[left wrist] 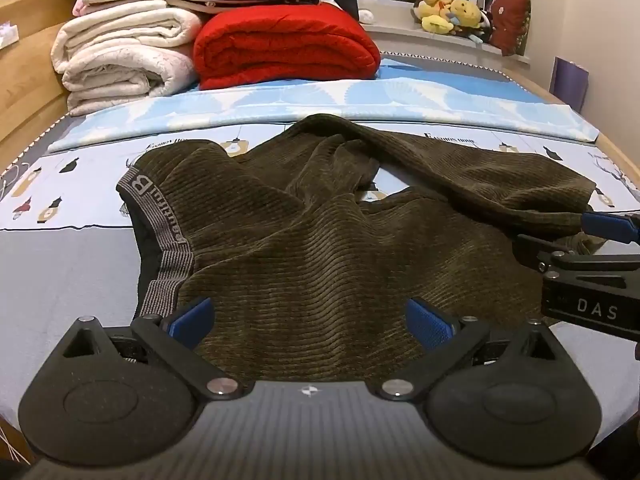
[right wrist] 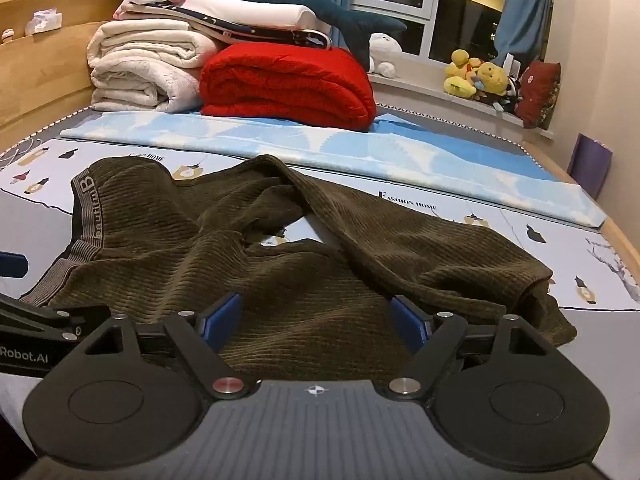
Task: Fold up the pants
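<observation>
Dark olive corduroy pants (left wrist: 320,232) lie rumpled on the bed, with the grey lettered waistband (left wrist: 160,232) at the left and the two legs running right, one draped over the other. They also show in the right wrist view (right wrist: 320,264). My left gripper (left wrist: 310,322) is open, its blue pads over the near edge of the pants close to the waistband. My right gripper (right wrist: 316,322) is open over the near leg's edge. Neither holds cloth. The right gripper shows at the right edge of the left wrist view (left wrist: 592,240).
The bed sheet (left wrist: 60,264) has a printed pattern, and a light blue blanket (left wrist: 360,100) lies across it farther back. Folded white quilts (left wrist: 120,60) and a red quilt (left wrist: 288,44) are stacked at the head. Plush toys (right wrist: 476,76) sit on the windowsill. A wooden bed frame (right wrist: 40,92) runs along the left.
</observation>
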A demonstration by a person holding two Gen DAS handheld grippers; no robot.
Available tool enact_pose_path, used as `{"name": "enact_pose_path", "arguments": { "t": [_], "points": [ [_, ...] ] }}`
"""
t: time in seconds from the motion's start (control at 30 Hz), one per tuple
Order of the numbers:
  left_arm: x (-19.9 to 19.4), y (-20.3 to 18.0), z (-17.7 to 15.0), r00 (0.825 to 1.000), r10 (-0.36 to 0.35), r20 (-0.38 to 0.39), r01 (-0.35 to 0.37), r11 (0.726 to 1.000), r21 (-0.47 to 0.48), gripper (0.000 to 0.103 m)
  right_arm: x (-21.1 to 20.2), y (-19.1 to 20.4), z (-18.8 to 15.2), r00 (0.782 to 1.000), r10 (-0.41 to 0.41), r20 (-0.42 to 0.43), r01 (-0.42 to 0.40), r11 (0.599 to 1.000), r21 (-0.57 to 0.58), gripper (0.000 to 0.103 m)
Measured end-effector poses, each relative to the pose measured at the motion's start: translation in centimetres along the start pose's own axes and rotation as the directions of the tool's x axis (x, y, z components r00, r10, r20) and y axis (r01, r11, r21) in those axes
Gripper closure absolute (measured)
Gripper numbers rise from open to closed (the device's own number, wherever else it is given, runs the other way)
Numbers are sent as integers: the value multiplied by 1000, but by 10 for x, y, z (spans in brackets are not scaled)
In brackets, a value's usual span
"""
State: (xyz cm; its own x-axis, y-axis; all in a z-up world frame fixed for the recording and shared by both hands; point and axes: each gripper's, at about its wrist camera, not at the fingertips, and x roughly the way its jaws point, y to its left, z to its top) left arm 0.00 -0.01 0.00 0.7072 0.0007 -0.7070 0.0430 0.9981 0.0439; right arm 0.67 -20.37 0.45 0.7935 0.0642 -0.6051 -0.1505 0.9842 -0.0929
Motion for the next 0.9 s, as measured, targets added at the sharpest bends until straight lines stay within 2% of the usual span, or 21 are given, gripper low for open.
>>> {"name": "enact_pose_path", "arguments": {
  "t": [0.6, 0.63, 0.9],
  "points": [
    [2, 1, -1, 1000, -8, -4, 8, 1000, -12, 1, 2, -3, 0, 1000, 20, 1, -20, 1000, 8, 21],
    [2, 0, -1, 1000, -8, -5, 8, 1000, -12, 1, 2, -2, -1, 999, 42, 3, -42, 998, 37, 21],
    [1, 1, 0, 1000, -8, -2, 8, 1000, -13, 1, 1, 1, 0, 1000, 26, -11, -26, 1000, -4, 21]
  ]
}}
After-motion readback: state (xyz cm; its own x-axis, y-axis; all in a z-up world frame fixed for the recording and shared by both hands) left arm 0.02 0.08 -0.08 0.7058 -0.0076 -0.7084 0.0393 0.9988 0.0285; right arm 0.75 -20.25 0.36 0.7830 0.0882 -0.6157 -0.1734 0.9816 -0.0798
